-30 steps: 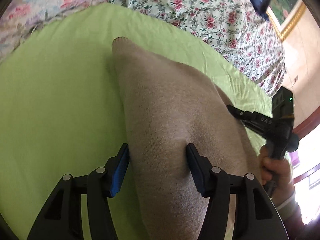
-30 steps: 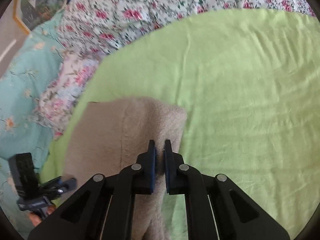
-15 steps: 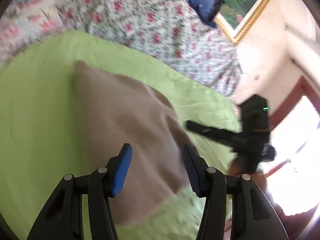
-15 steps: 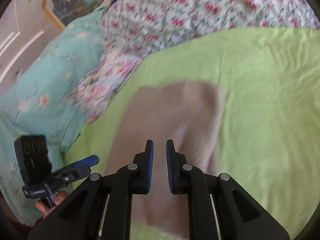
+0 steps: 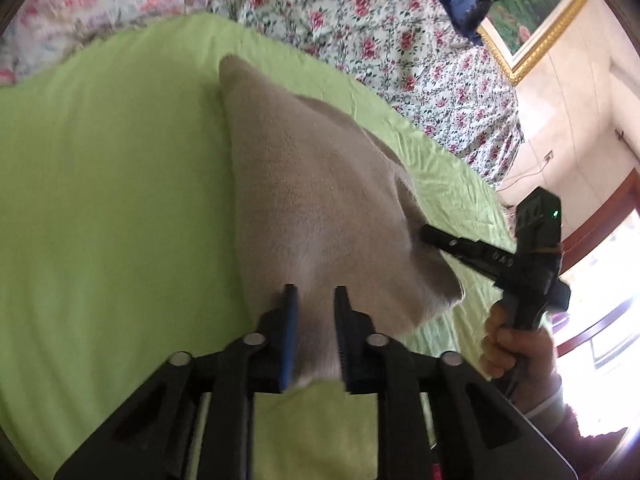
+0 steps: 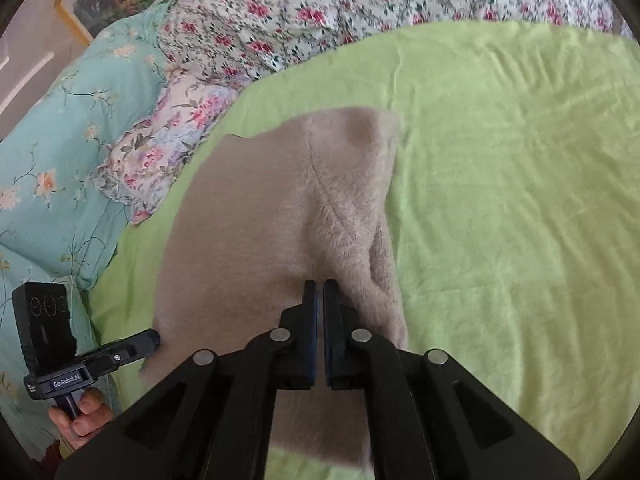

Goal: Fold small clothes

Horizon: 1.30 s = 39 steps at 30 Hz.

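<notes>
- The garment (image 5: 320, 208), beige and fuzzy, fills the middle of the left wrist view, its far corner pointing to the upper middle of the frame and its near edge running down between the left tongs (image 5: 316, 300)
- Left tongs are clamped on the garment's near edge, cloth bunched between the blue pads at the lower middle of the frame
- Right tongs (image 6: 320, 288) sit at the lower middle of the right wrist view, drawn nearly together on a raised fold of the garment (image 6: 280, 208); in the left wrist view their tip (image 5: 430, 236) meets the cloth's right side
- The garment lies on a green sheet (image 6: 500, 180), which covers most of the right half of the right wrist view
- A floral quilt (image 6: 320, 12) runs across the top of that frame; a teal pillow (image 6: 60, 140) lies at the left
- A framed picture (image 5: 532, 16) hangs at the upper right of the left wrist view
</notes>
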Tool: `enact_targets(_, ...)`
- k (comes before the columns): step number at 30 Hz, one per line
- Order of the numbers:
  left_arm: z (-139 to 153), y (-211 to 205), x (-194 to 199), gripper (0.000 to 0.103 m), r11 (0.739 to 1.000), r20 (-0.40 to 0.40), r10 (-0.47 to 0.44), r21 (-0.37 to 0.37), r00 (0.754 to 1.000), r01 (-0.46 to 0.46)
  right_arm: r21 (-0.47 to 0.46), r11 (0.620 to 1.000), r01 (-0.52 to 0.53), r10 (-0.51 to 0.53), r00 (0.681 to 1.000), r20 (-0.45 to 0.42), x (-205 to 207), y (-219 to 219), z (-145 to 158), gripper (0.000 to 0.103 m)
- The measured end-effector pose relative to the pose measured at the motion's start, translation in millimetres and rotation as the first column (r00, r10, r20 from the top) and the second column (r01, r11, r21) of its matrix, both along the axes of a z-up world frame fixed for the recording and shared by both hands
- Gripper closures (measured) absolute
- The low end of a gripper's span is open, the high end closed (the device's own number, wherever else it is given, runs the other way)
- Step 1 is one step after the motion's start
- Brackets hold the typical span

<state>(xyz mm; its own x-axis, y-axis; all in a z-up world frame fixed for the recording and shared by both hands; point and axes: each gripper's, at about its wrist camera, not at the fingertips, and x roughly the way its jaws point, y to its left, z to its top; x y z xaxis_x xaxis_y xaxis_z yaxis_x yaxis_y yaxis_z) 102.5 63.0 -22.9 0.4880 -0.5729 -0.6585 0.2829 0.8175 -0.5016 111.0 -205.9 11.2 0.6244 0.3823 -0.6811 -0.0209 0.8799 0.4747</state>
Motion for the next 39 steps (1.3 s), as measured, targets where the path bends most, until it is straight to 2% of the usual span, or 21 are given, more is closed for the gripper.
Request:
enact_targets(1,3.0,2.3,-10.6,0.076,1.000,0.017,0.003,0.016,1.000,-0.004,0.010,1.000,-0.001,0.001,1.000,0.006,-5.1,-1.0,2.6,0.099)
enact_targets(3,5.1,5.5,-29.3,0.063,0.999,0.038,0.004,0.046,0.999,-0.006,0.013,1.000,-0.004,0.004,1.000,0.015,-16.1,-0.8,6.5,0.099)
enact_targets(5,3.5,5.5,-47.3,0.042,0.996,0.062,0.003,0.093,0.998,-0.009,0.026,0.999,-0.021,0.021,1.000,0.019,-27.3,3.2,7.5,0.099)
enact_targets(6,1.1,6.2,-54.0,0.039,0.993,0.074,0.001,0.114,0.997,-0.009,0.032,0.999,-0.032,0.031,0.999,0.019,-31.0,6.7,7.0,0.099)
enact_targets(9,-12.1,-3.8,-61.9,0.038,0.981,0.089,-0.008,0.195,0.996,-0.009,0.032,0.997,-0.071,0.071,0.997,0.013,-38.8,17.0,0.1,0.099)
enact_targets(12,-25.4,-13.0,-58.6,0.038,0.964,0.105,0.004,0.266,0.994,-0.032,0.007,0.998,-0.063,0.063,0.998,-0.021,-37.2,20.7,-14.4,0.099)
enact_targets(15,-33.5,-22.0,-54.9,0.041,0.929,0.140,0.027,0.362,0.990,-0.077,0.029,0.999,-0.033,0.034,0.998,-0.049,-33.3,15.1,-26.4,0.099)
enact_targets(16,-34.6,-23.7,-52.3,0.046,0.920,0.149,0.044,0.379,0.988,-0.099,0.032,0.999,-0.025,0.026,0.998,-0.051,-32.9,13.7,-28.0,0.099)
enact_targets(18,-33.6,-22.2,-50.2,0.059,0.926,0.160,0.068,0.358,0.985,-0.122,0.026,1.000,-0.014,0.015,0.999,-0.050,-32.6,12.4,-28.5,0.099)
enact_targets(19,-32.1,-21.1,-52.1,0.077,0.923,0.178,0.092,0.353,0.980,-0.151,0.026,1.000,-0.008,0.009,0.999,-0.051,-32.3,11.4,-29.2,0.099)
enact_targets(20,-30.7,-19.1,-54.3,0.090,0.921,0.188,0.112,0.349,0.976,-0.174,0.029,1.000,-0.004,0.006,0.999,-0.051,-32.2,10.0,-29.7,0.099)
enact_targets(22,-28.0,-16.9,-56.4,0.095,0.923,0.203,0.153,0.321,0.967,-0.214,0.032,0.999,0.007,-0.005,0.999,-0.050,-32.1,7.2,-31.5,0.099)
enact_targets(25,-32.3,-20.8,-61.2,0.096,0.898,0.213,0.169,0.369,0.962,-0.239,0.038,0.999,0.021,-0.020,0.999,-0.049,-33.9,2.9,-34.2,0.100)
enact_targets(28,-39.5,-14.9,-58.3,0.096,0.915,0.155,0.152,0.351,0.976,-0.198,0.047,0.998,0.030,-0.028,0.998,-0.053,-35.1,-1.4,-35.5,0.100)
enact_targets(30,-34.0,-7.8,-62.6,0.096,0.936,0.135,0.130,0.310,0.982,-0.167,0.036,0.999,0.035,-0.033,0.998,-0.058,-36.3,-2.9,-32.8,0.100)
enact_targets(36,12.5,6.6,-77.0,0.096,0.979,0.214,0.067,0.174,0.974,-0.106,0.008,0.999,0.034,-0.034,0.999,-0.025,-42.6,-0.5,-9.6,0.099)
enact_targets(39,18.6,-11.1,-59.9,0.091,0.993,0.212,-0.029,0.117,0.977,0.004,0.002,1.000,-0.018,0.018,1.000,-0.014,-39.9,14.0,-5.8,0.099)
